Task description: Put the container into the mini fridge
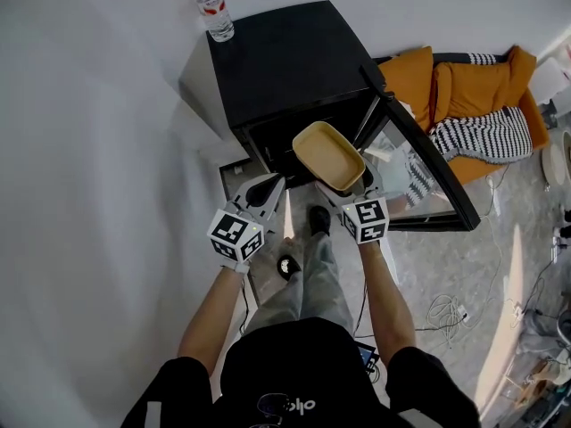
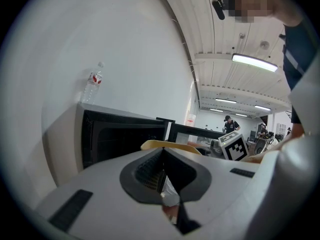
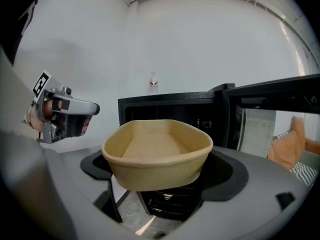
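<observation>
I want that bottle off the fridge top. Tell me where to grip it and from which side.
Grip the water bottle around its straight body, below the cap, coming level from the door side of the fridge. It stands upright at the top's back corner by the wall, so the front looks open. Use the free left gripper; the right gripper holds the container.

Bright, even ceiling light; fisheye-warped edges; soft shadows.
</observation>
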`<state>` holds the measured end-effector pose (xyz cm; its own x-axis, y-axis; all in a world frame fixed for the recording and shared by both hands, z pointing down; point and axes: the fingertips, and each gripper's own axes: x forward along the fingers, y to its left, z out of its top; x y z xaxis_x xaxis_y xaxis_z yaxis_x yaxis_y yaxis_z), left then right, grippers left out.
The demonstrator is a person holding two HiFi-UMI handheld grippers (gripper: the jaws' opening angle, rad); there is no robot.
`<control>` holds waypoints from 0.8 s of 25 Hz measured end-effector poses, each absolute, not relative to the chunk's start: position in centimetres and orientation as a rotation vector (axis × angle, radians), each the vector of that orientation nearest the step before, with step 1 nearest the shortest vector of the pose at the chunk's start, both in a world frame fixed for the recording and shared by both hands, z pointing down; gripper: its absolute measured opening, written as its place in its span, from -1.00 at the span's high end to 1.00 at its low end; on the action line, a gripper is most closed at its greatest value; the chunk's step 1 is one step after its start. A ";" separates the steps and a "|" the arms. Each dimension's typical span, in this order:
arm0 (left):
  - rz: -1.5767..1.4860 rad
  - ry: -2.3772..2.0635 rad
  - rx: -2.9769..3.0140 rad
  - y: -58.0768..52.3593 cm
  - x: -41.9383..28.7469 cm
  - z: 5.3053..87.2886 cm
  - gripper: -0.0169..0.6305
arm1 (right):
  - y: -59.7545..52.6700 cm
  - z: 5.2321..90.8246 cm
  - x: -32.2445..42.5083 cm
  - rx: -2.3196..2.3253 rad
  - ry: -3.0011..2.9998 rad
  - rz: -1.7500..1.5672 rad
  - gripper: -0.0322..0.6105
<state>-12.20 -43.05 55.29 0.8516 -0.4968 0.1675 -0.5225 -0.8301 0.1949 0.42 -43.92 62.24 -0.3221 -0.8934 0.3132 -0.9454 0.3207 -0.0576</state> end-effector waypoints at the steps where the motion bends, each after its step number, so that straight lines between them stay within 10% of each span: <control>1: 0.163 -0.783 2.798 -43.4 -12.1 55.4 0.93 | -44.6 62.6 0.4 1.678 -2.365 0.337 -0.75; 20: 0.152 -0.864 2.768 -49.9 -11.3 58.1 0.93 | -57.1 65.8 -1.2 1.680 -2.414 0.225 -0.75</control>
